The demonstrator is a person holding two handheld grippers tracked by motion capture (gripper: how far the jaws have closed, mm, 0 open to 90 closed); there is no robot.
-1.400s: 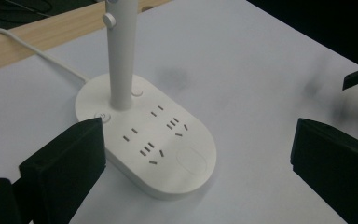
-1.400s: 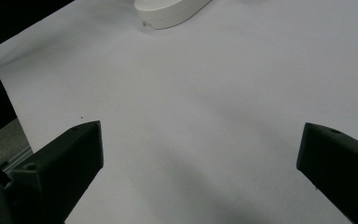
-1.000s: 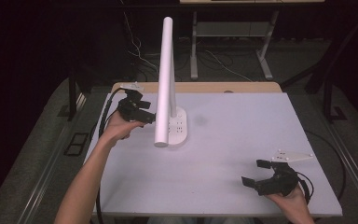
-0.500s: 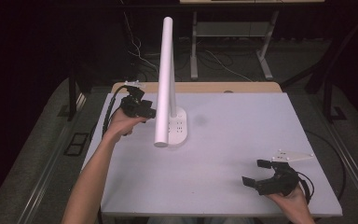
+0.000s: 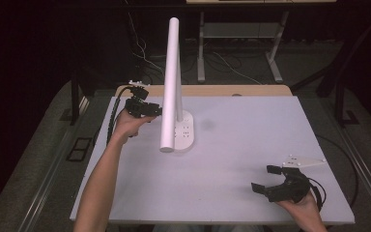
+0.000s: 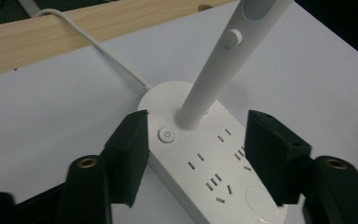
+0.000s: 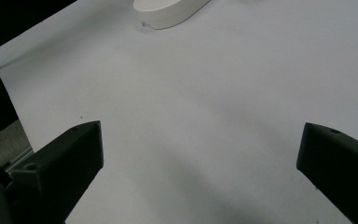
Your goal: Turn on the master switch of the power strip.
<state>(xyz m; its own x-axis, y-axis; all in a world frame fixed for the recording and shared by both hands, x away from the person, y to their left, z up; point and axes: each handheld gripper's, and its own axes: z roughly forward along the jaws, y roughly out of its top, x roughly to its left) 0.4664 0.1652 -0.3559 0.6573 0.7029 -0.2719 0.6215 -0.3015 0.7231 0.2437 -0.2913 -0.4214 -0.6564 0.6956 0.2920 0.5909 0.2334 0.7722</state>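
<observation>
left tool (image 6: 193, 154) jaws apart, straddling lamp base (image 6: 214, 172), no grip yet | right tool (image 5: 270, 182) agape, idle on worktop (image 5: 251, 145) | lamp untouched, grasp pending

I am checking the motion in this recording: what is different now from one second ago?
Almost nothing. The left gripper stays open at the lamp base, perhaps slightly nearer the stem. The right gripper stays open at the table's near right corner. Nothing was taken or released.
</observation>
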